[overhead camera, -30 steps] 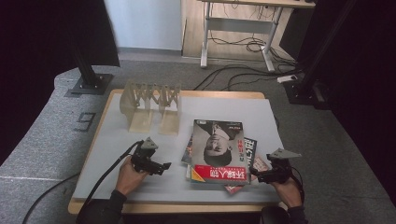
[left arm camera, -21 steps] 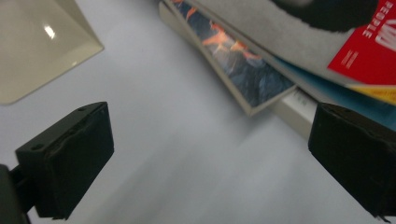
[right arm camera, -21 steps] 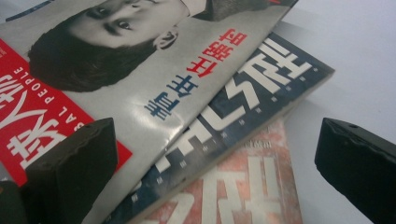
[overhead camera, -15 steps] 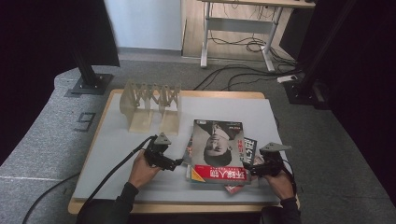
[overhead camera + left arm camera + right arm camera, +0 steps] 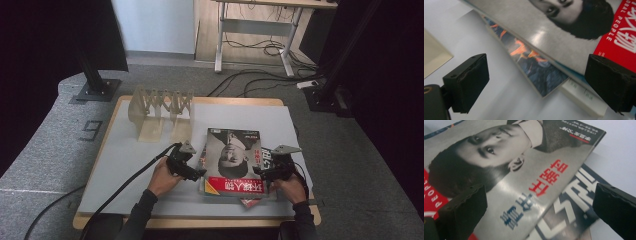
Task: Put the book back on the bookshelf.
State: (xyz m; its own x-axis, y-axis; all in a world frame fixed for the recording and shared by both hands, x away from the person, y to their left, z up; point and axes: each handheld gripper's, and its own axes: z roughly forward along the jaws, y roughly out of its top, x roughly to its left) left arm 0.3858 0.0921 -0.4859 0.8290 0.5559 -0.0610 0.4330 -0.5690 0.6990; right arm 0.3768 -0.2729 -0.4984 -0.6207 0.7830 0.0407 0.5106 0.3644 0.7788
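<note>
magazines [image 5: 233,162] lie stacked on the bench [image 5: 125,155] between our grippers, long axis running away from us; left gripper [image 5: 192,172] and right gripper [image 5: 265,174] flank the near corners, fingers [image 5: 465,81] spread wide, gripping nothing.

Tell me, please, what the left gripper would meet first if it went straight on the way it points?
Probably the left edge of the stack of magazines: the open left gripper faces it; depth is unclear.

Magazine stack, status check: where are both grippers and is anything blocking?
Left gripper open at stack's left edge. Right gripper open at its right edge. Top magazine flat on the pile, not gripped. Wooden rack stands behind, out of the way.
</note>
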